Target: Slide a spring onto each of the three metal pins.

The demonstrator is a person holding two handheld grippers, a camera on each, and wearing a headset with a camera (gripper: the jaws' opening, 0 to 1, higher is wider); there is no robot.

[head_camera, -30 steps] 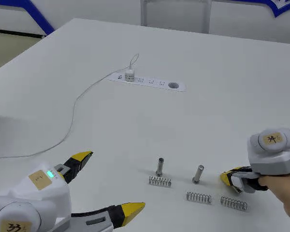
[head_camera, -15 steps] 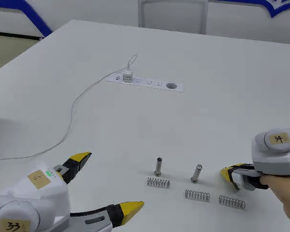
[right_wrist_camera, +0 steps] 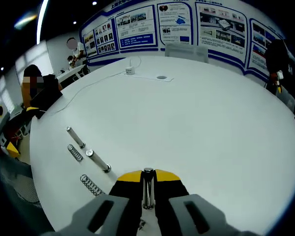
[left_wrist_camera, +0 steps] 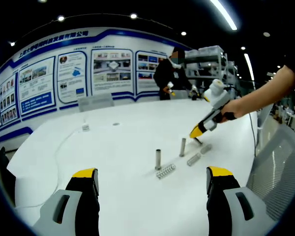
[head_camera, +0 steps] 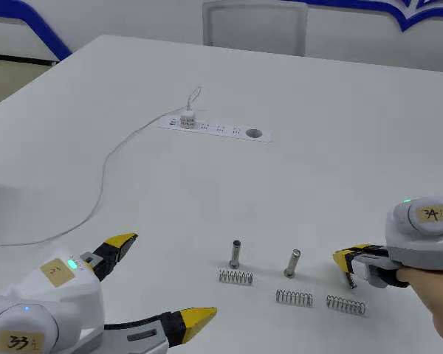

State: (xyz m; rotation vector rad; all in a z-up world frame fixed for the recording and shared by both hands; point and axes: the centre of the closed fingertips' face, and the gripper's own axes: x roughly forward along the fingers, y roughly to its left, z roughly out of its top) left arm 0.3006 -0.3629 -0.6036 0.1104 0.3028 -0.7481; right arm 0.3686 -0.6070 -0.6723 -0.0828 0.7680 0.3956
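Two metal pins (head_camera: 235, 253) (head_camera: 292, 262) stand upright on the white table (head_camera: 295, 147). Three springs (head_camera: 235, 277) (head_camera: 294, 298) (head_camera: 346, 304) lie flat just in front of them. My right gripper (head_camera: 347, 262) is at the right of the row, shut on a third metal pin (right_wrist_camera: 147, 189) that sticks out between its yellow tips, just above the rightmost spring. In the right gripper view the standing pins (right_wrist_camera: 74, 136) (right_wrist_camera: 98, 161) and two springs (right_wrist_camera: 74, 152) (right_wrist_camera: 92, 185) lie to the left. My left gripper (head_camera: 161, 279) is open and holds nothing, near the front left, away from the pins.
A white power strip (head_camera: 214, 128) with a plugged-in adapter lies further back, and its cable (head_camera: 107, 169) curves off to the left edge. A chair (head_camera: 255, 26) stands beyond the far edge. People stand in the background of the left gripper view (left_wrist_camera: 172, 73).
The head camera has shifted a little. My right gripper has risen slightly with the pin in it. My left gripper has stayed put and open.
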